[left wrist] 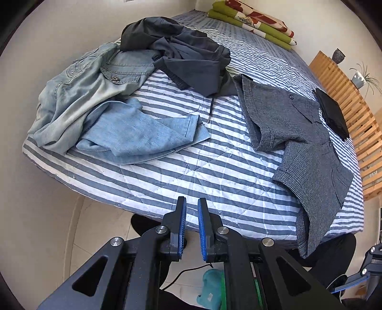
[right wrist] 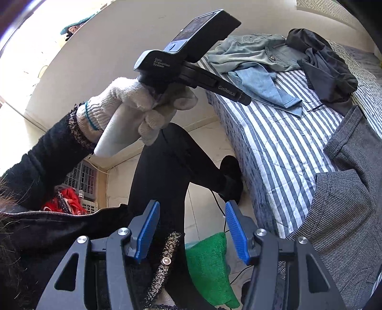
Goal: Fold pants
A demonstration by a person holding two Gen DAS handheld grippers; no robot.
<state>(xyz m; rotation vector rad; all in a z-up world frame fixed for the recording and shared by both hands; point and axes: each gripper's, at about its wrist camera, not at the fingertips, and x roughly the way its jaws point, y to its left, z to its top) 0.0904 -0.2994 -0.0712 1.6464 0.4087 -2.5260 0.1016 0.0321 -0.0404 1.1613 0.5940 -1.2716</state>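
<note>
The left tool (left wrist: 192,205) is tipped steeply down over the near edge of the bed (left wrist: 191,167). Its blue pads (left wrist: 183,221) stand almost together, a narrow slit between them, nothing in it. In the right wrist view a gloved hand (right wrist: 140,107) in a white knit glove grips the handle of that left device, with a black fuzzy sleeve (right wrist: 47,152) behind the wrist.

The right tool (right wrist: 192,209) also points down, over the floor beside the bed. Its pads stand well apart and empty; beyond the gap are the person's black-clad leg (right wrist: 167,167) and a green cloth (right wrist: 210,262) on the floor.

The grey checked pants (left wrist: 298,133) lie on the right part of the bed, on the blue-and-white striped cover. They are partly folded: one layer doubled over another, the waist end with a button towards the far side, the lower end draped over the near edge of the mattress and hanging down. Neither tool touches them. A black folded item (left wrist: 334,114) rests just beside them on the far right.

On the left part of the bed lies a loose heap: pale denim jeans (left wrist: 78,95), a blue denim piece (left wrist: 143,133) and a dark grey garment (left wrist: 181,54), overlapping, well apart from the checked pants. A folded green and red blanket (left wrist: 253,21) sits at the far end of the bed.
</note>
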